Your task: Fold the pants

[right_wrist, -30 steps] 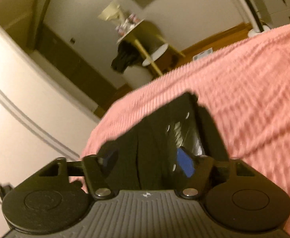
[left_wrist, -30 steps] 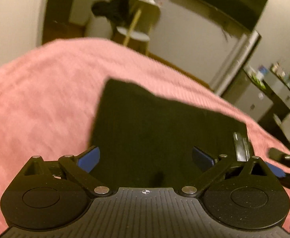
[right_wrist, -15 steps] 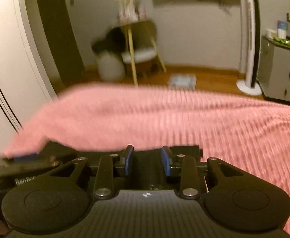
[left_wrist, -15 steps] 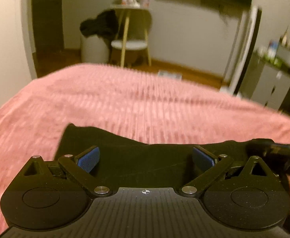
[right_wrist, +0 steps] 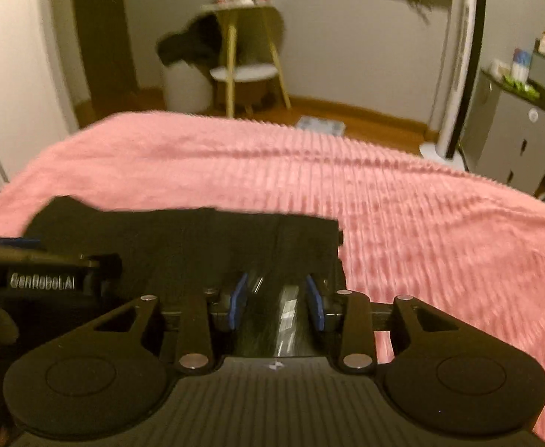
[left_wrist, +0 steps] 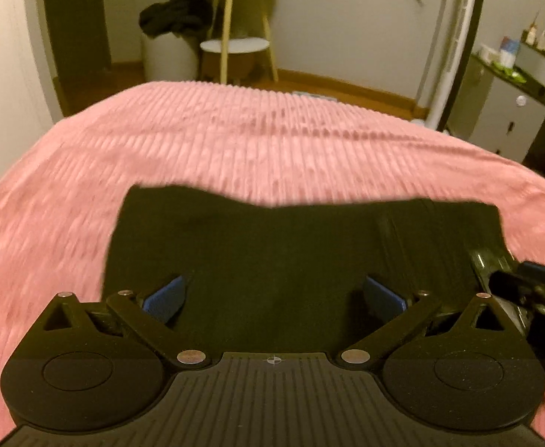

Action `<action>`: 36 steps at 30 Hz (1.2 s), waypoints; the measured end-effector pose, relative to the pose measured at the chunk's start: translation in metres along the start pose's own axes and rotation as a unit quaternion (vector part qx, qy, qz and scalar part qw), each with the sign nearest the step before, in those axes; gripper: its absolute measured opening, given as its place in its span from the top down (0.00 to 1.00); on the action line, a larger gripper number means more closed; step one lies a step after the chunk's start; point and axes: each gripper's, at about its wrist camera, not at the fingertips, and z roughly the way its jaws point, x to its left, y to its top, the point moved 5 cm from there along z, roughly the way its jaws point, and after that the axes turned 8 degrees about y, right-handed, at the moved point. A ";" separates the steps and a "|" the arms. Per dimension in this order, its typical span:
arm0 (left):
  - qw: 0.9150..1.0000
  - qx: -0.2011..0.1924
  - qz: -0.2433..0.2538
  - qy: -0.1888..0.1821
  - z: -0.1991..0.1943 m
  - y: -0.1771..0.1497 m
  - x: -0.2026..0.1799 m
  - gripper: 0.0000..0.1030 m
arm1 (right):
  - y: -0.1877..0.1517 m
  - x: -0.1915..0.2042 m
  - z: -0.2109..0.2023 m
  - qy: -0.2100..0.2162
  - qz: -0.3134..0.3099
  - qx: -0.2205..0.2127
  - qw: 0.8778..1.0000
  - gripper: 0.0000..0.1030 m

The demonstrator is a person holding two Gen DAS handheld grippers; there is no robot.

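Note:
The black pants (left_wrist: 291, 246) lie folded into a flat rectangle on the pink bedspread (left_wrist: 235, 141). My left gripper (left_wrist: 272, 294) hovers over their near edge with its blue pads wide apart and nothing between them. My right gripper (right_wrist: 276, 300) is over the right part of the pants (right_wrist: 197, 238), jaws partly open around a shiny strip on the cloth, not clamped. Each gripper shows at the edge of the other's view.
The ribbed pink bedspread (right_wrist: 384, 193) covers the bed. Beyond its far edge stand a small wooden table (left_wrist: 235, 18) with dark clothes, a white bin (left_wrist: 168, 56), a tall white fan (left_wrist: 451, 48) and a grey cabinet (left_wrist: 507, 111).
Both grippers swung from a tilted view to level and pulled back over the pants. The right jaws narrowed, then opened a little. The left jaws stayed wide open.

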 end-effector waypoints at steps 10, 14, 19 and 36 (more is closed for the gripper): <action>0.996 0.044 0.073 0.021 -0.012 -0.059 -0.011 0.00 | -0.048 0.003 0.012 -0.047 -0.022 0.055 0.997 0.64; 0.995 0.079 0.051 0.030 -0.028 -0.060 -0.004 0.00 | -0.048 0.013 0.001 -0.053 -0.046 0.057 0.996 0.59; 0.997 0.053 0.035 0.038 -0.060 -0.092 0.003 0.00 | -0.066 0.030 -0.041 -0.065 -0.081 0.019 0.994 0.36; 0.998 0.007 -0.022 0.064 -0.119 -0.158 0.012 0.00 | -0.133 0.046 -0.108 -0.039 -0.033 -0.005 0.999 0.04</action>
